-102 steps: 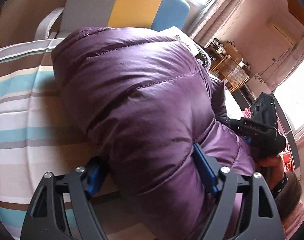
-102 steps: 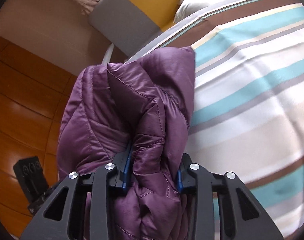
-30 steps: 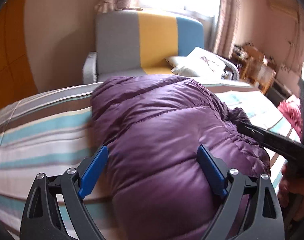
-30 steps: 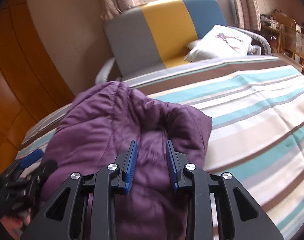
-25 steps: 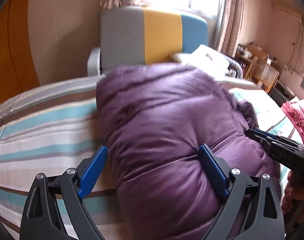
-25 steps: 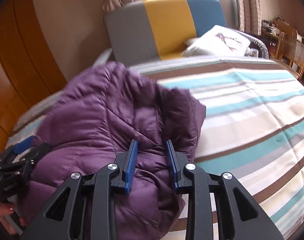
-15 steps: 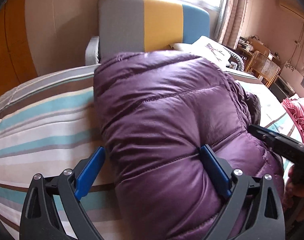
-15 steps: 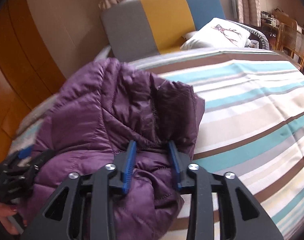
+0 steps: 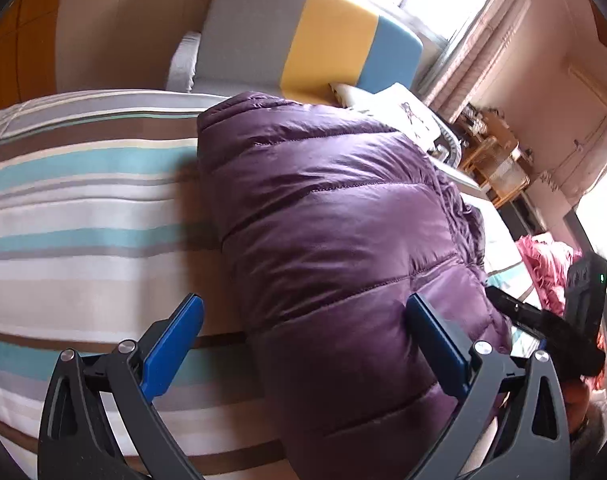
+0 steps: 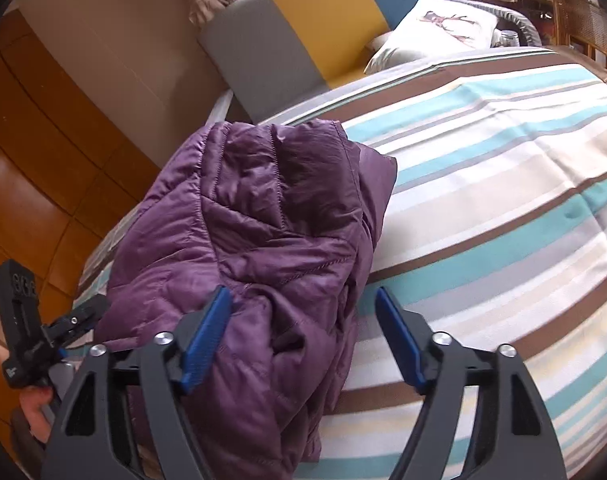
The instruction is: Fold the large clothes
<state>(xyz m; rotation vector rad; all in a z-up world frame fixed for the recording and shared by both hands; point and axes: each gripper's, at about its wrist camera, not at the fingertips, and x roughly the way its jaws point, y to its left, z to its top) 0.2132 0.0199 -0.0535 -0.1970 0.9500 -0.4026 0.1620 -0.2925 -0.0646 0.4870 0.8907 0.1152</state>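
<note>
- Left wrist view: your left gripper [image 9: 303, 344] has its jaws spread wide, and the blue pads sit clear of the fabric on the left side; on the right side the pad lies against or just beside the jacket's edge, and you cannot tell which from here.
- The purple puffer jacket [image 9: 335, 232] is glossy, quilted in broad puffed bands with stitched seams, and folded into a thick rounded bundle. It lies on the bed [image 9: 83, 216], running from between the jaws away toward the sofa [image 9: 303, 52].
- The bed cover is smooth cloth striped in teal, brown, grey and cream. The sofa back is blocked in grey, yellow and blue.
- At the right edge you see the other gripper's black body, just beside the jacket's near right corner, with a pink ruffled cloth [image 9: 543, 264] behind it.
- Right wrist view: your right gripper [image 10: 303, 336] has its jaws opening, released from the jacket [image 10: 255, 216]. The bundle's crumpled near end lies between them, closer to the left pad; the right pad stands over bare striped cover.
- Here the jacket shows creased layers and a seam along its far edge. It sits near the bed's left edge, above the glossy wooden floor [image 10: 19, 200].
- A white printed pillow [image 10: 443, 28] lies on the sofa.
</note>
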